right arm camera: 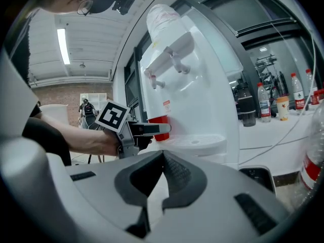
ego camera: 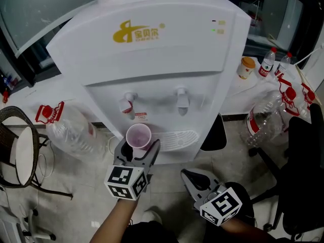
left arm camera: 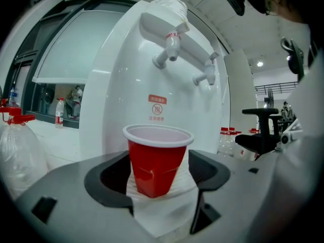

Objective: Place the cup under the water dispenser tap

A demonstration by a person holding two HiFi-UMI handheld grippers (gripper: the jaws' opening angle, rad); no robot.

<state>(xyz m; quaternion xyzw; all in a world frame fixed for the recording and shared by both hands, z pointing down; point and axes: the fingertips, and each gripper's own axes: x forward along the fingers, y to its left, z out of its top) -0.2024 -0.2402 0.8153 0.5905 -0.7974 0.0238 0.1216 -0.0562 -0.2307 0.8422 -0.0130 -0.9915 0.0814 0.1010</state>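
Note:
A red plastic cup with a white rim stands on the drip tray of the white water dispenser, below and just right of the red-marked tap. My left gripper is open; its jaws flank the cup without pressing on it, and the cup's wall shows a small crease. In the left gripper view the tap hangs above and slightly behind the cup. My right gripper is lower right, away from the dispenser, shut and empty. The right gripper view shows the left gripper at the cup.
A second tap is on the right. Large empty water jugs lie at the left and right of the dispenser. A black office chair stands at right, a wire chair at left. Bottles stand on the counter.

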